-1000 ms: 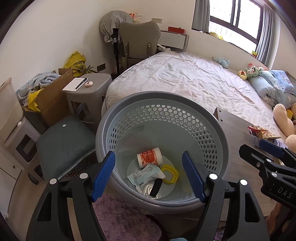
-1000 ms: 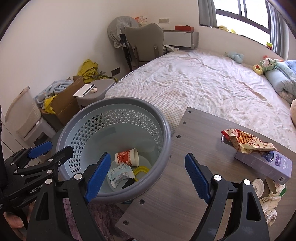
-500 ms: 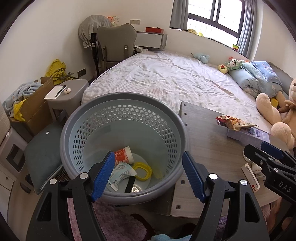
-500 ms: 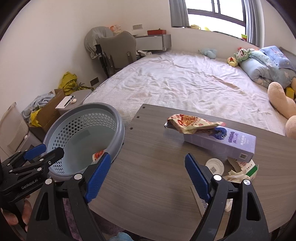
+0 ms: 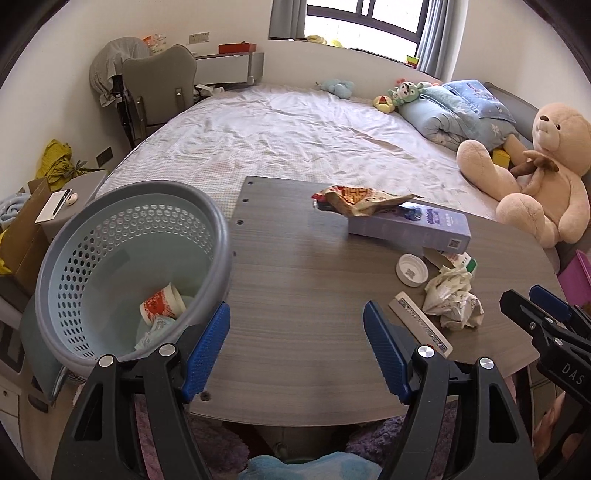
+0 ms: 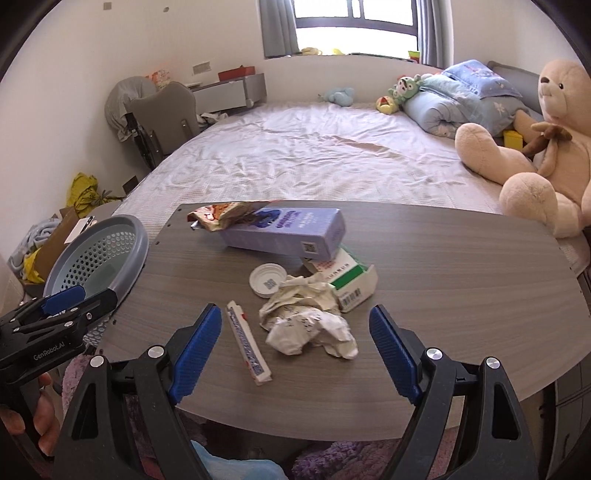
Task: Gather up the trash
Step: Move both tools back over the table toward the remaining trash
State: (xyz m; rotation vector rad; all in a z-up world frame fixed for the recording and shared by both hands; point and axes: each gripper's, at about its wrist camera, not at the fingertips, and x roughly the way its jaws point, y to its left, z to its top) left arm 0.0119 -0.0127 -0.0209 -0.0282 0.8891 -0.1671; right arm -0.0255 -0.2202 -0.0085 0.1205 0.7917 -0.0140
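Two grippers: left gripper (image 5: pixel 297 345) and right gripper (image 6: pixel 295 345) spread wide, empty, angled down over table (image 6: pixel 461 280).
Trash: crumpled paper (image 6: pixel 310 321), slim packet (image 6: pixel 247 341), cap (image 6: pixel 267 280), boxes on table.
Basket (image 5: pixel 218 236): beside table; holds cup (image 5: pixel 162 301), wrapper.

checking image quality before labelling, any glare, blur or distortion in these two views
Left wrist view: strong fisheye bending, dark vignette at the corners, the window blown out, the table and basket sharp. Right wrist view: same curvature and vignette, the window overexposed, the crumpled paper crisp with a soft shadow; no motion blur to speak of in either.
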